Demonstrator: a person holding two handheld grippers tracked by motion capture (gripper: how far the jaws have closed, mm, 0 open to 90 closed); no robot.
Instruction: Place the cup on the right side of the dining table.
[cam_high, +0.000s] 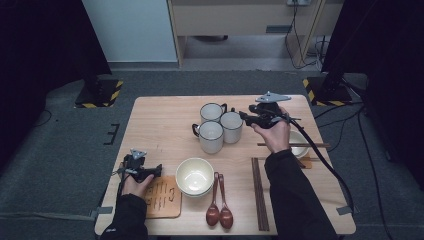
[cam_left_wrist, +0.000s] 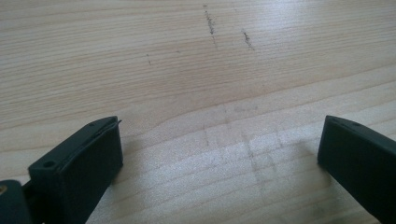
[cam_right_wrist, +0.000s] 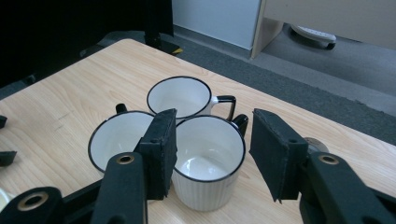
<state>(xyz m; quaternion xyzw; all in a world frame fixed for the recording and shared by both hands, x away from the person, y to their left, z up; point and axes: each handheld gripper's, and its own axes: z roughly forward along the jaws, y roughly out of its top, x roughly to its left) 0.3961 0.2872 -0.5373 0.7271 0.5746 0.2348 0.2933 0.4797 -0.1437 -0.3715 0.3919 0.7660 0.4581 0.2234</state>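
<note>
Being held agape: left gripper (cam_left_wrist: 219, 154), right gripper (cam_right_wrist: 212, 149) | being straddled: nearest mug (cam_right_wrist: 208, 161) | being half-hidden: rear mug handles.

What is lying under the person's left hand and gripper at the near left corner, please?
A wooden board with dark line markings lies flat on the table, beside the stacked bowls. The left hand covers its left edge.

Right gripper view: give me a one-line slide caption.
Open right gripper poised above the nearest of three white mugs clustered on the wooden table.
</note>
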